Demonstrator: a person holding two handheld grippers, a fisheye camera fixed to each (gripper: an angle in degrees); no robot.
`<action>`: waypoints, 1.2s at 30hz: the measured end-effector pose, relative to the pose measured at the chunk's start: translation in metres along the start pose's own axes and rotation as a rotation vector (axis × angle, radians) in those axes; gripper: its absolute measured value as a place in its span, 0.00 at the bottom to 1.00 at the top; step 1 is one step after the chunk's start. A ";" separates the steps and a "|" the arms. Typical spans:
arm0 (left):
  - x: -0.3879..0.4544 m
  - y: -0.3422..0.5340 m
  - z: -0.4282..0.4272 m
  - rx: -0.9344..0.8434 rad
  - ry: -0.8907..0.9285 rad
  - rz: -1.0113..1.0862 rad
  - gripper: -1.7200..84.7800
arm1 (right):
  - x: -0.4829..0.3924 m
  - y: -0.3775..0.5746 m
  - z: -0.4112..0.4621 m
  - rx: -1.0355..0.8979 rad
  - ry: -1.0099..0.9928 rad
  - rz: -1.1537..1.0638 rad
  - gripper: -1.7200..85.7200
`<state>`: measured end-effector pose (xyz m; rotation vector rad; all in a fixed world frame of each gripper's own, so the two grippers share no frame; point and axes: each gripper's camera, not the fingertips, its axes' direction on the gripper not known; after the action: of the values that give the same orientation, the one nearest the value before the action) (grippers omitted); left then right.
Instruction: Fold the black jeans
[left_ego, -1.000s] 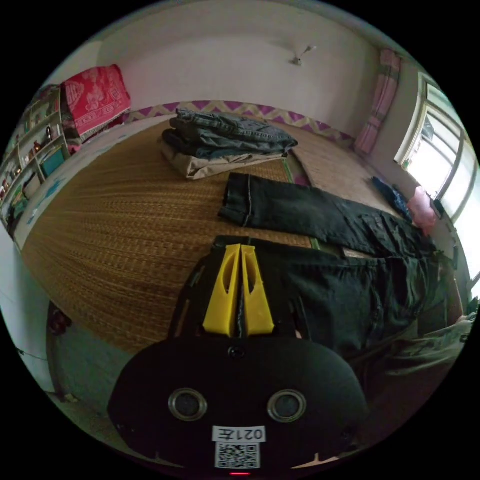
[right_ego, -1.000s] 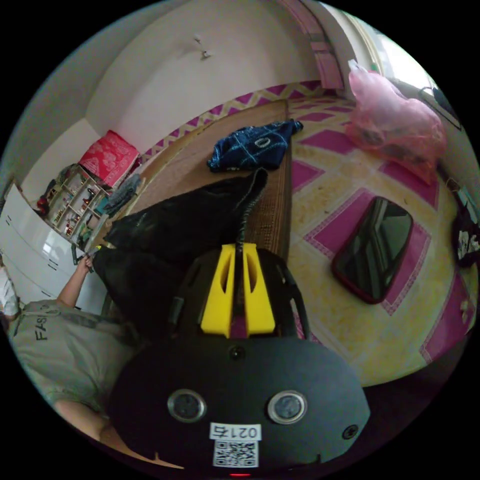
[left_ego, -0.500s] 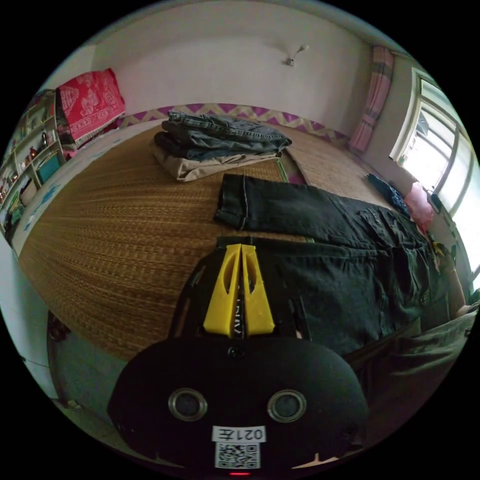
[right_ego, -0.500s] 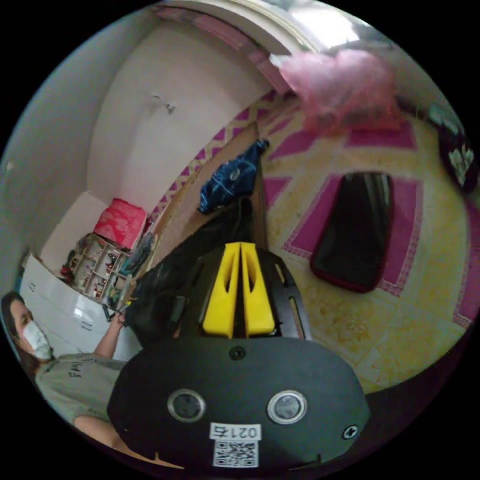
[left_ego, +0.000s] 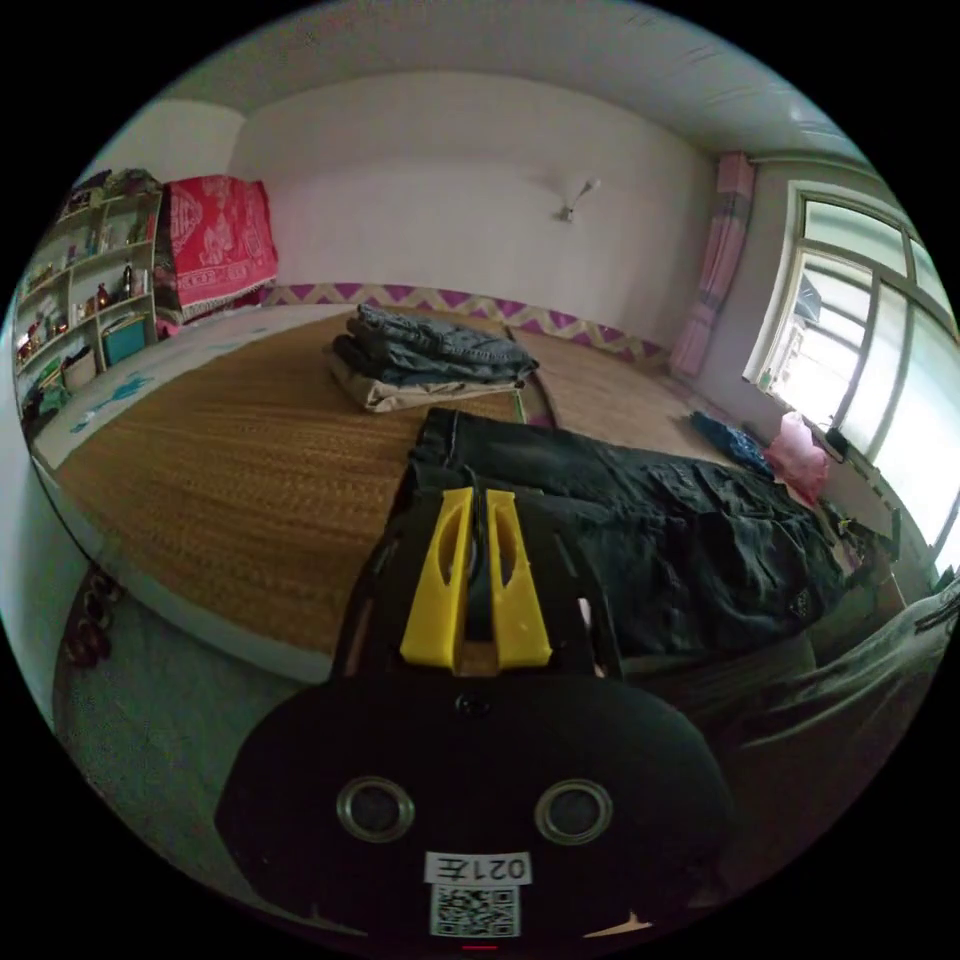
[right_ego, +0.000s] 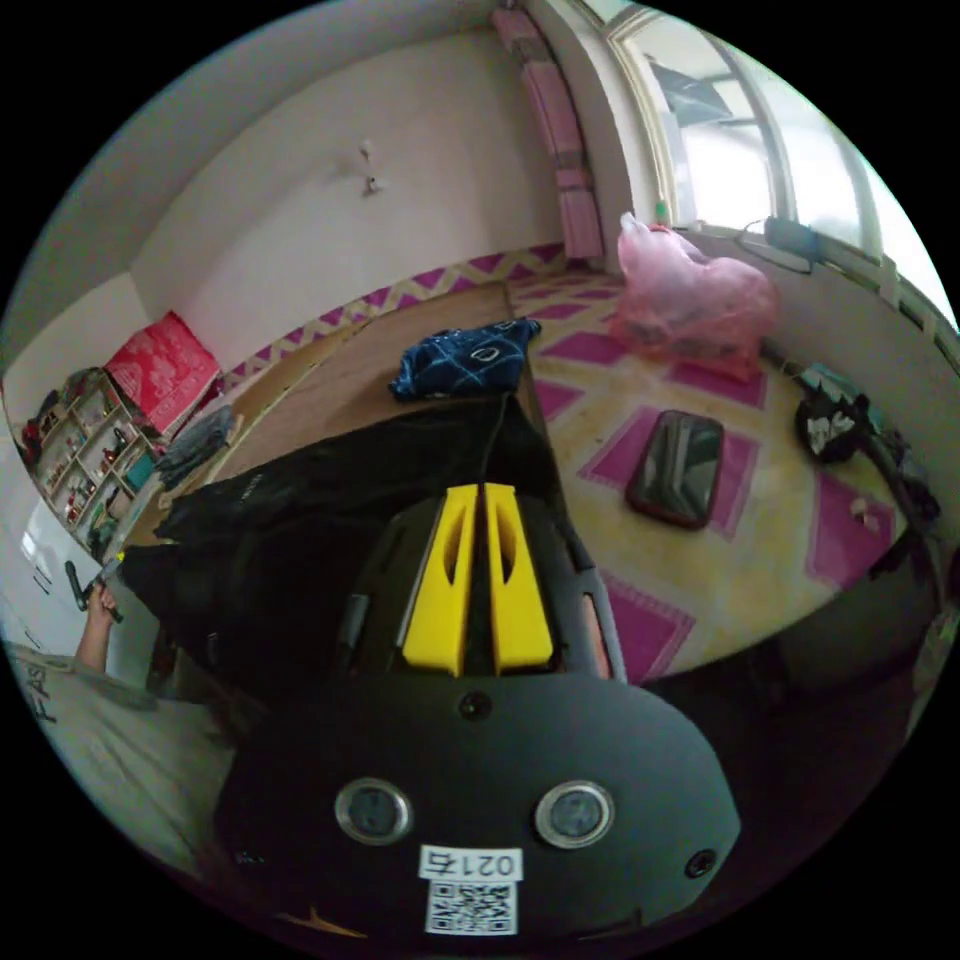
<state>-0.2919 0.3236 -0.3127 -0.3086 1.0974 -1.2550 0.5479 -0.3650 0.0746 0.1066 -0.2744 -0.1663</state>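
Black jeans (left_ego: 640, 520) lie rumpled across centre frame on a woven mat (left_ego: 230, 480), legs doubled; left claw (left_ego: 478, 500) and right claw (right_ego: 482, 495) both pinch the denim.

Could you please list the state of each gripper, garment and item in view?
left gripper: shut on black jeans.
right gripper: shut on the jeans.
folded clothes stack: piled on woven mat.
blue garment: crumpled.
pink bag: slumped by the wall.

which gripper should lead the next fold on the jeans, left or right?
Probably left. The left gripper sits at the hem of the jeans, bare mat around. The right gripper sits at the waist end.
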 end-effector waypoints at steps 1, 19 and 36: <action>0.000 0.010 -0.009 -0.014 0.031 -0.039 0.10 | 0.000 0.018 -0.012 -0.001 -0.028 0.036 0.11; -0.070 0.066 0.012 -0.008 0.197 -0.527 0.15 | 0.096 0.181 -0.028 -0.022 -0.427 0.566 0.13; -0.101 0.062 0.056 -0.003 0.373 -0.669 0.02 | 0.132 0.226 -0.004 0.129 -0.712 0.675 0.07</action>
<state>-0.2012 0.4125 -0.2808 -0.4805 1.3683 -1.9614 0.7079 -0.1667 0.1340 0.0741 -1.0116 0.4997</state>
